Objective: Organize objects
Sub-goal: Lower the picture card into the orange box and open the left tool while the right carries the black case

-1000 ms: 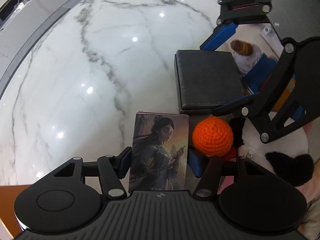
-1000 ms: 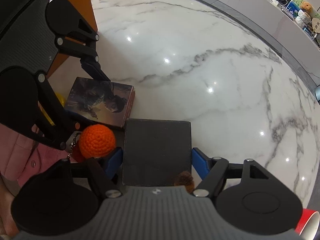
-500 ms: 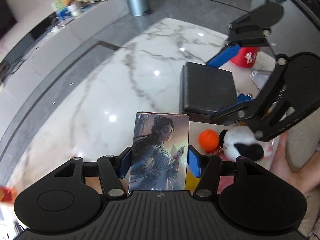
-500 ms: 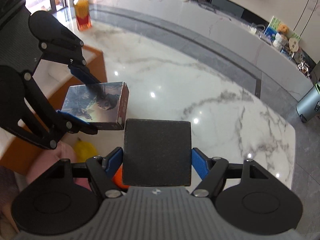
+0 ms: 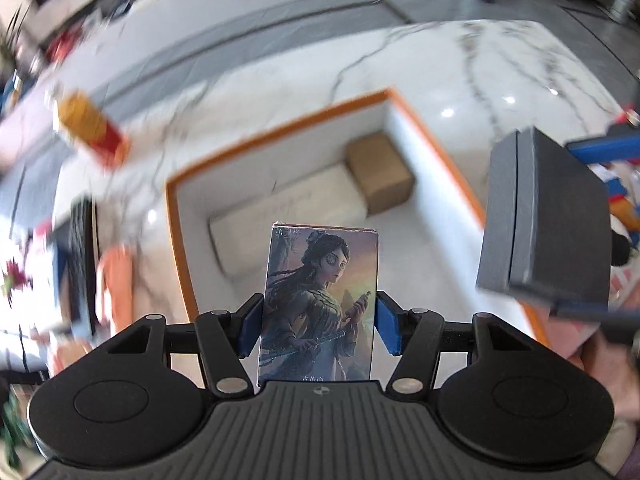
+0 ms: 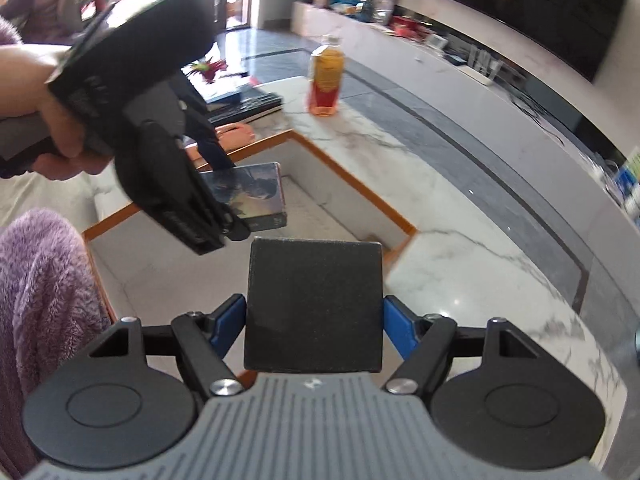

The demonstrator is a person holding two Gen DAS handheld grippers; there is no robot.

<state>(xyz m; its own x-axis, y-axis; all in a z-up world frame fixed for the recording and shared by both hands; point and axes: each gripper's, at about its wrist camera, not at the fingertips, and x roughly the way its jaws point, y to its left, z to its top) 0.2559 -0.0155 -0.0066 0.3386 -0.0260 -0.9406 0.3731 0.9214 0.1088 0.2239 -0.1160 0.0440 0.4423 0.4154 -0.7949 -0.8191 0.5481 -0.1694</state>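
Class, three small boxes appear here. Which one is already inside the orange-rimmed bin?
The brown cardboard box, resting in the bin's far corner. The illustrated card box and the black box are each clamped in a gripper above it.

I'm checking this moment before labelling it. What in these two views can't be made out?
- Left wrist view: the orange-capped drink bottle and the clutter at the left edge are smeared by motion blur; no label reads.
- Left wrist view: the illustrated card box in the left gripper hides part of the orange-rimmed white tray.
- Right wrist view: the dark grey square box in the right gripper covers the tray's near floor.
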